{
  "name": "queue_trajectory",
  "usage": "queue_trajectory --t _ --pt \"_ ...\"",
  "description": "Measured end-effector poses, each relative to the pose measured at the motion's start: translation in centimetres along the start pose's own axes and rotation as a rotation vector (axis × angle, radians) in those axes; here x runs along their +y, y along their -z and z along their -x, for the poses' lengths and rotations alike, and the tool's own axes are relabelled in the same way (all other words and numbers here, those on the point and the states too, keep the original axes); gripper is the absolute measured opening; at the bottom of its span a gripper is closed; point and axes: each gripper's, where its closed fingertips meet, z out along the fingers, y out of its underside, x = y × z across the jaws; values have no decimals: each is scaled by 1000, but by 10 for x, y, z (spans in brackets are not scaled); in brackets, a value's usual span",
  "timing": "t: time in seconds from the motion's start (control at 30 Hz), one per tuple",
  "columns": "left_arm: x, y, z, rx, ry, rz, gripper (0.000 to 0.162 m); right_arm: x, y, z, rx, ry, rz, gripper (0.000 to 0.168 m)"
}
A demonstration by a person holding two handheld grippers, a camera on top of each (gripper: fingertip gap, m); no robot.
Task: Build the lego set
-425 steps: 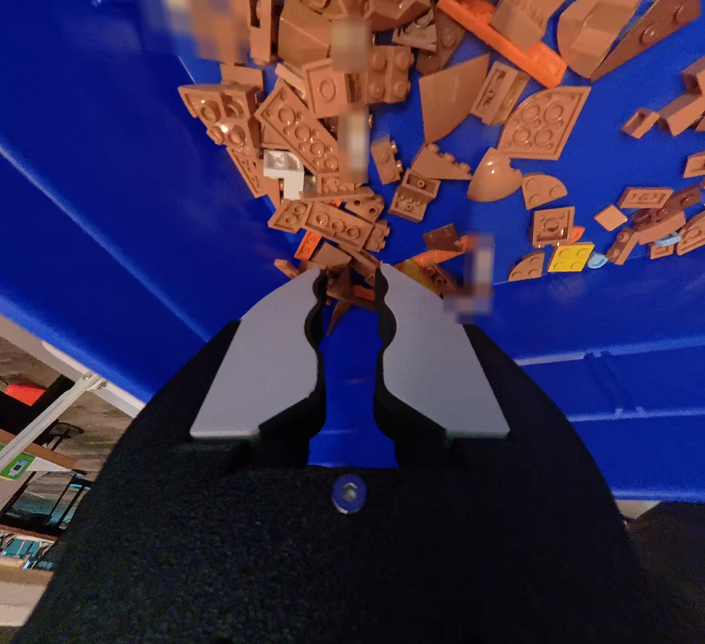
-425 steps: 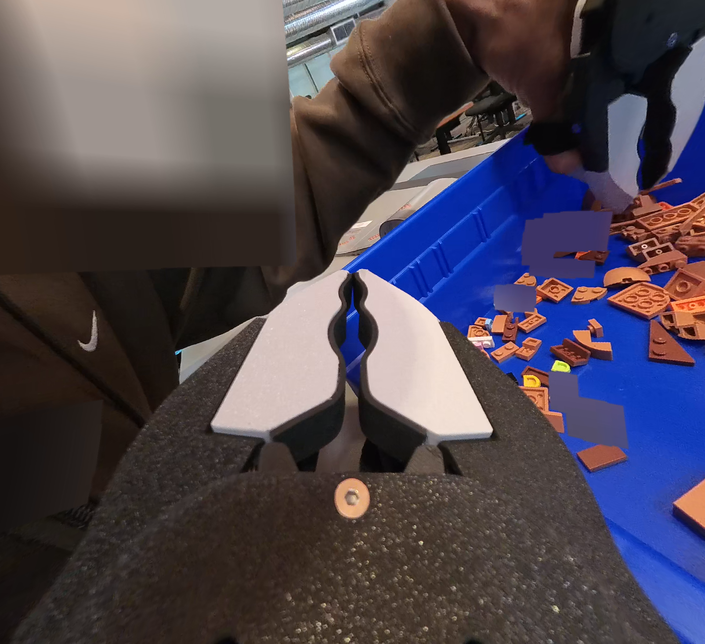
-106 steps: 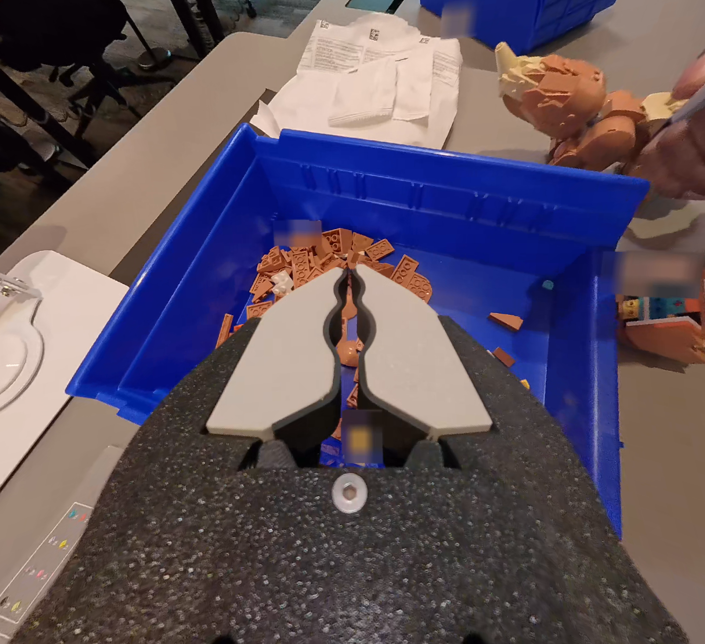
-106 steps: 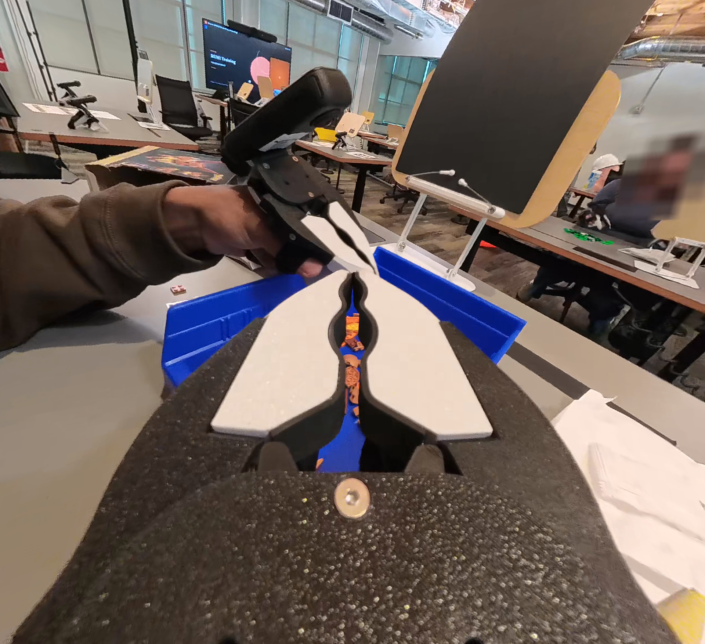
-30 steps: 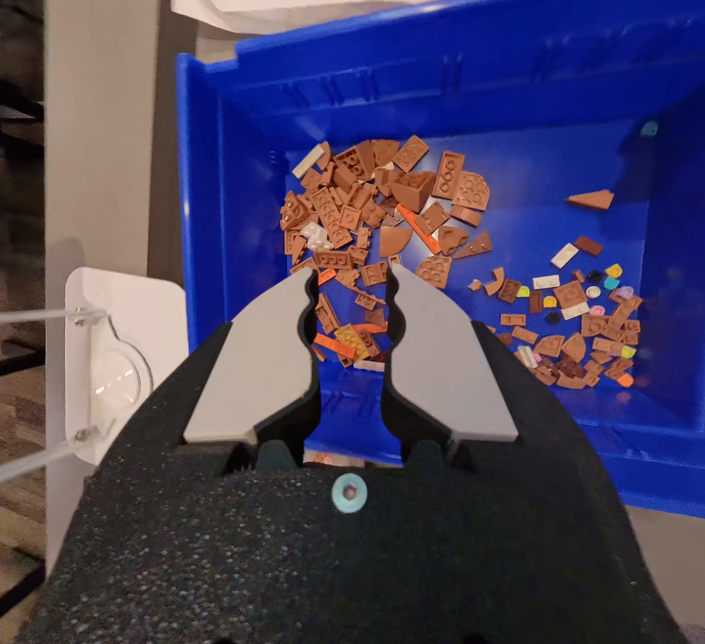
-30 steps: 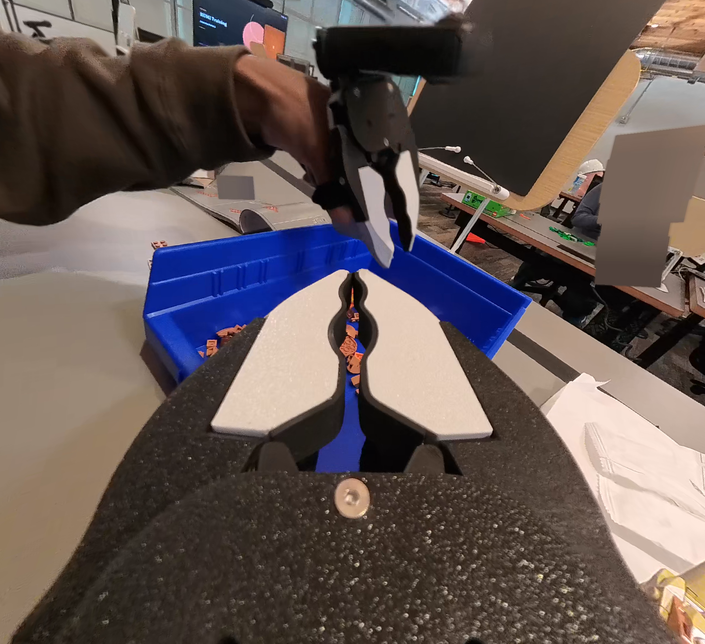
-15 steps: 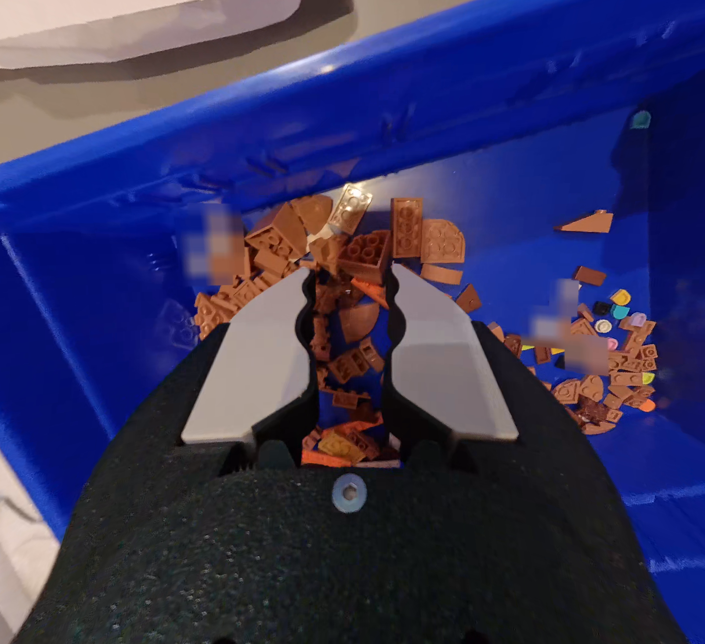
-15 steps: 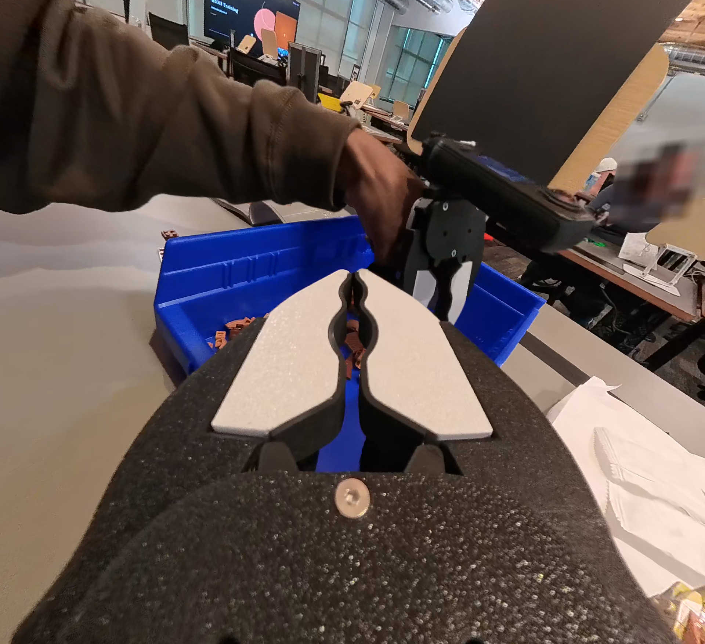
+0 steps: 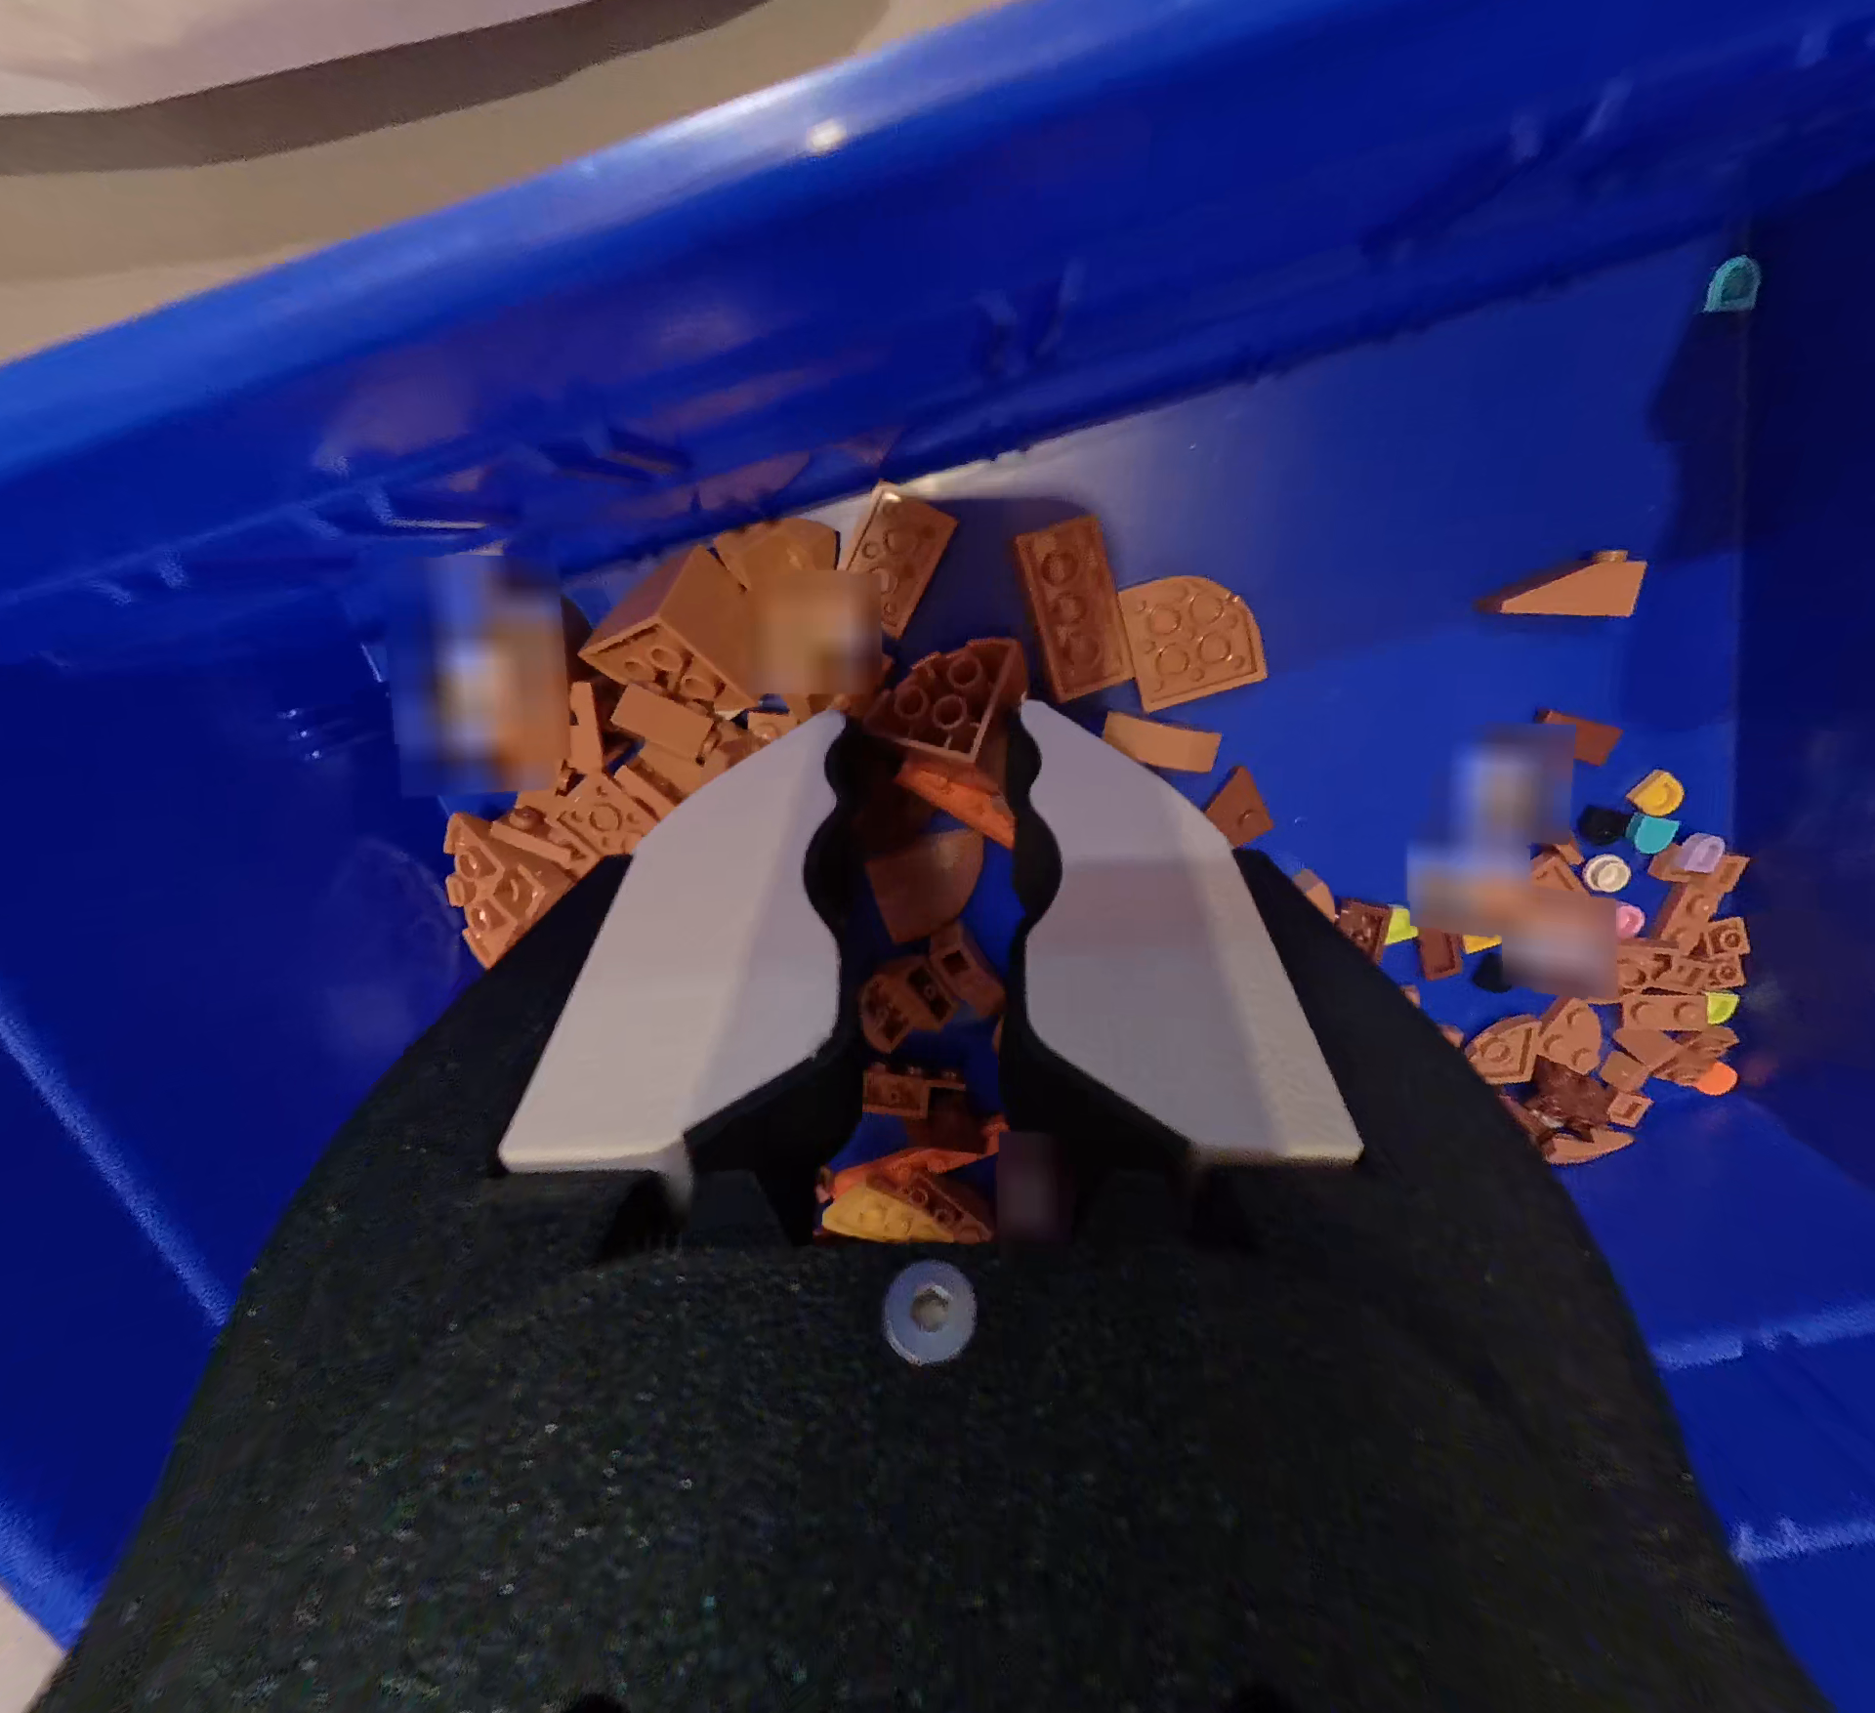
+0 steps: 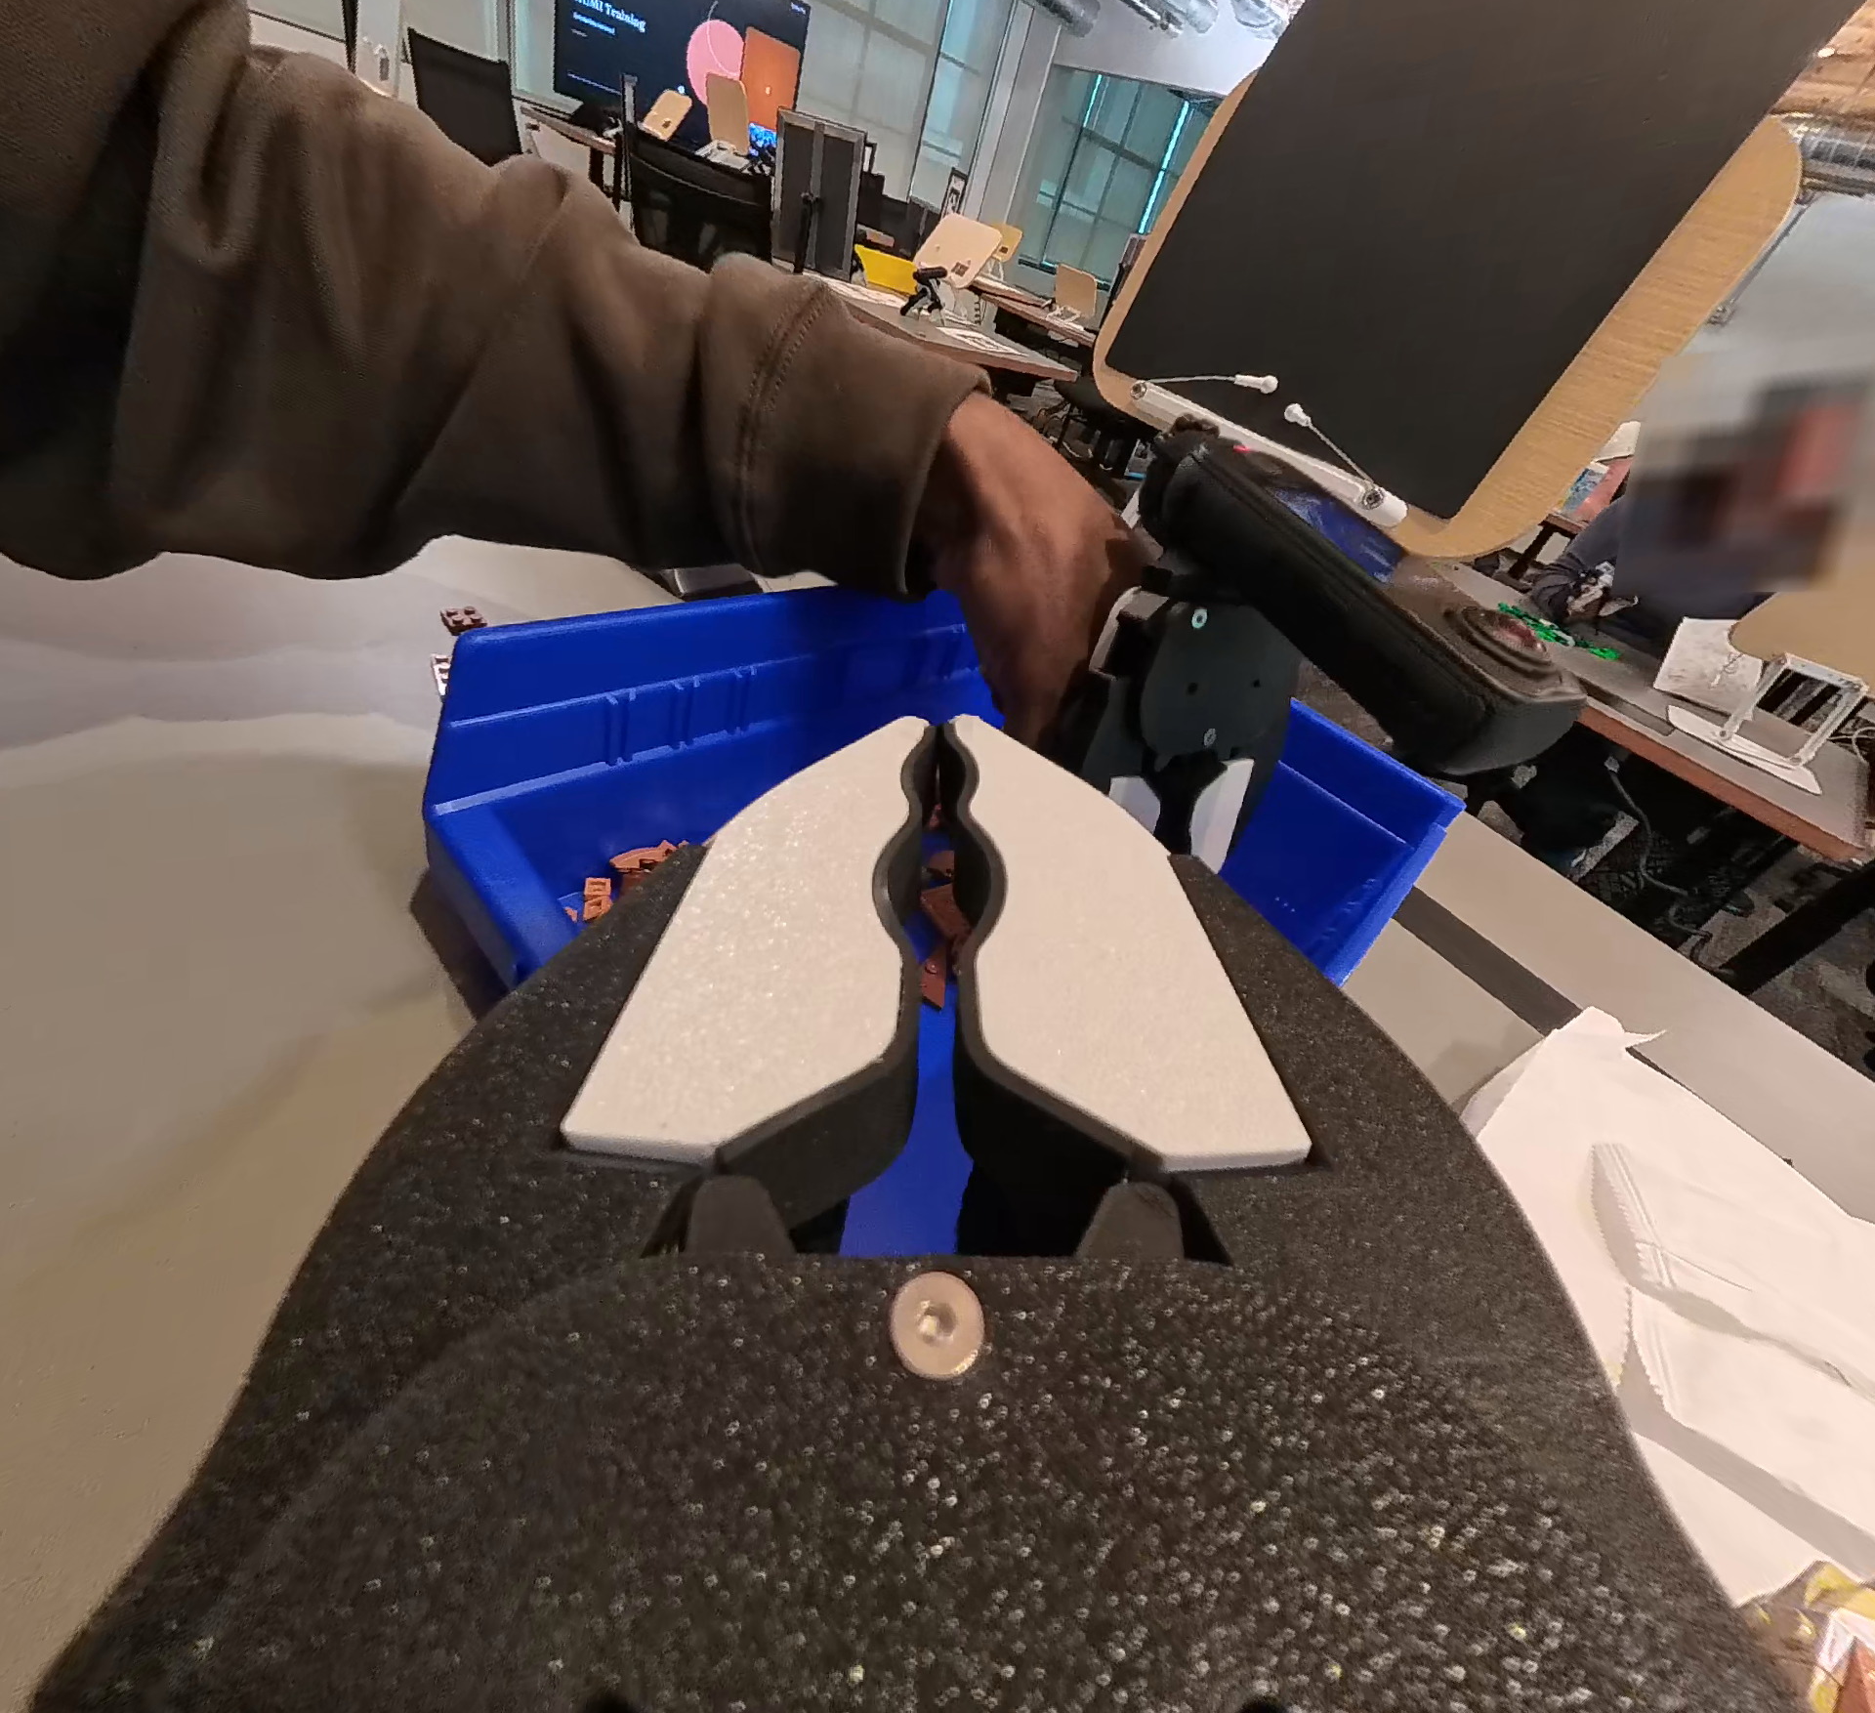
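Claws at the blue bin

Left claw (image 9: 928,731) down inside blue bin (image 9: 1015,264), gaping over brown brick pile (image 9: 710,650), holding nothing; bare floor between pile and small coloured pieces (image 9: 1644,944) by the bin's right wall. Right claw (image 10: 939,731) pinched nearly closed, empty, above the bin's near rim on the tabletop (image 10: 203,903).

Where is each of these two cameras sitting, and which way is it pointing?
Left wrist view: rides the left gripper, looking down into the blue bin at brown lego pieces; only its open fingers show.
Right wrist view: rides the right gripper, held outside the bin, looking across it; its nearly shut fingers, the person's sleeve and hand show.
Shared: bin, pieces, left gripper.
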Motion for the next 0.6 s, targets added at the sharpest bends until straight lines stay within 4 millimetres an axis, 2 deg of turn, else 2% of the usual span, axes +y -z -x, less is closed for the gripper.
queue_trajectory --t 0.23,0.4,0.6 --pt "17 21 17 -85 51 29 27 0 0 1 -2 0 0 0" --pt "35 20 26 -138 75 109 29 0 0 1 -2 3 1 0" --pt "34 27 28 -162 105 52 37 0 0 1 0 2 1 0"
